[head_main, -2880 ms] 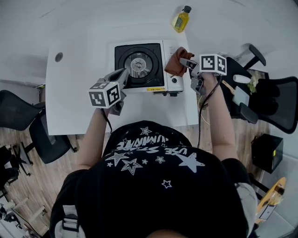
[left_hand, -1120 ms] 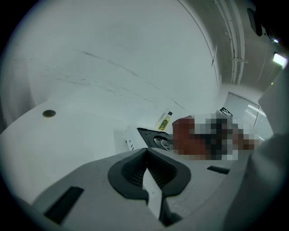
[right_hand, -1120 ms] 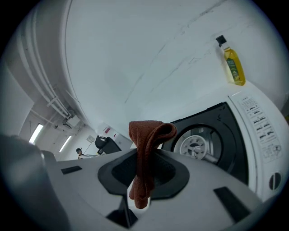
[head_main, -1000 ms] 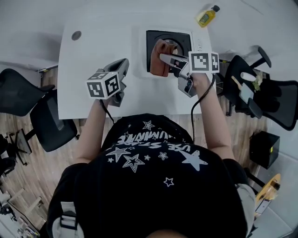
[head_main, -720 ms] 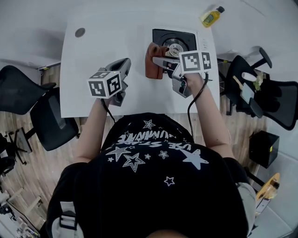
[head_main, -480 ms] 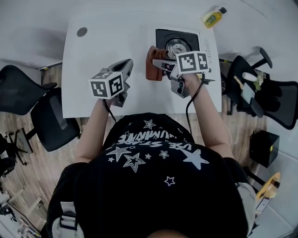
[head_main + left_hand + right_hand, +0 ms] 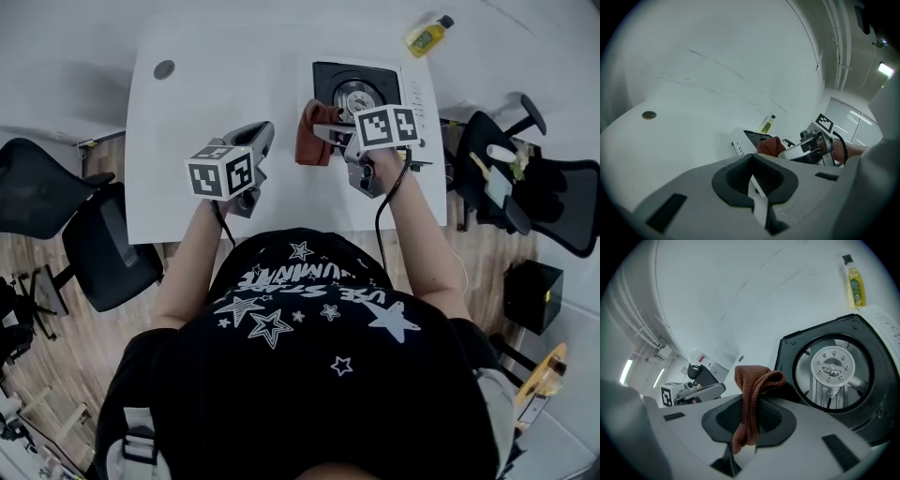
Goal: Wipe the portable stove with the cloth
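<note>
The portable stove (image 7: pixel 367 92), white with a black top and a round burner, stands at the table's far right. My right gripper (image 7: pixel 325 132) is shut on the reddish-brown cloth (image 7: pixel 313 135), which hangs folded at the stove's front left corner. In the right gripper view the cloth (image 7: pixel 751 392) drapes out of the jaws, with the burner (image 7: pixel 830 365) just beyond. My left gripper (image 7: pixel 263 134) hovers over bare table left of the stove, shut and holding nothing. The left gripper view shows the stove (image 7: pixel 743 139), the cloth (image 7: pixel 770 146) and the right gripper (image 7: pixel 806 148) ahead.
A yellow bottle (image 7: pixel 424 35) lies behind the stove on the white table (image 7: pixel 206 94). A round cable hole (image 7: pixel 164 68) sits at the far left. Black office chairs (image 7: pixel 56 225) stand left, and more chairs (image 7: pixel 534 197) right of the table.
The right gripper has carried the cloth from the stove's right side across to its front left corner. The left gripper has barely moved.
</note>
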Motion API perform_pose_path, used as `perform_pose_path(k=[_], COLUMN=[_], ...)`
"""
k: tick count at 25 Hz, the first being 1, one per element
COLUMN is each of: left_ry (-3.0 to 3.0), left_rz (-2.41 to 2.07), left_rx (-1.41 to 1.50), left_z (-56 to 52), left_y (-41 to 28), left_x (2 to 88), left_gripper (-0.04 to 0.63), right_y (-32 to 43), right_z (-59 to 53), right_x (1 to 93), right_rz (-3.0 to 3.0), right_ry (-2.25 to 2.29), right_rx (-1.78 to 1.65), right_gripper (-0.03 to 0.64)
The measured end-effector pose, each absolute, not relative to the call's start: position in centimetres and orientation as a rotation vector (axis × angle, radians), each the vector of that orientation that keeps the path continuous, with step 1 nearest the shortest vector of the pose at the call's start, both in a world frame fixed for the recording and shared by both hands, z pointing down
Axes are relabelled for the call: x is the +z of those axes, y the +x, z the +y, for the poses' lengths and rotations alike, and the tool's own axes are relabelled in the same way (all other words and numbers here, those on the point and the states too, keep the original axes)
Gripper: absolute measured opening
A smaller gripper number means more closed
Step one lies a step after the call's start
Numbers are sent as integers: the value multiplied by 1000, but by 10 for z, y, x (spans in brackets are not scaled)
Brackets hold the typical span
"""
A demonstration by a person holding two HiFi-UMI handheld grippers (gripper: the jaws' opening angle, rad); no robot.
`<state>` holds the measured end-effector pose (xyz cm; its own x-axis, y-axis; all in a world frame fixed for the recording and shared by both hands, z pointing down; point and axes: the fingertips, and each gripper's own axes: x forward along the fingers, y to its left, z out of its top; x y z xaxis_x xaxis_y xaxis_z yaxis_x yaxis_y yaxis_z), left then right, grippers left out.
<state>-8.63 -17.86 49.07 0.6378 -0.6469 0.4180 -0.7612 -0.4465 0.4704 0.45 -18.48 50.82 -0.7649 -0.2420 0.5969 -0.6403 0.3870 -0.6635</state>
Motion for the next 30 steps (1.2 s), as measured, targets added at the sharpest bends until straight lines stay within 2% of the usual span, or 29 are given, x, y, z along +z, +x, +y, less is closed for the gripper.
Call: perform_pose_path(k=[14,30], left_ry=[2220,2239], left_rz=[-1084,-1048], left_rx=[238,267], left_z=[-182,-184], left_y=[-61,-2], left_x=[491,492], left_gripper=[5,5], right_y=[45,130], right_z=[-186,-188], right_x=[512,516], right_rz=[-2241,-2234], right_ry=[803,902], right_rx=[1381,1369], right_gripper=[64,64])
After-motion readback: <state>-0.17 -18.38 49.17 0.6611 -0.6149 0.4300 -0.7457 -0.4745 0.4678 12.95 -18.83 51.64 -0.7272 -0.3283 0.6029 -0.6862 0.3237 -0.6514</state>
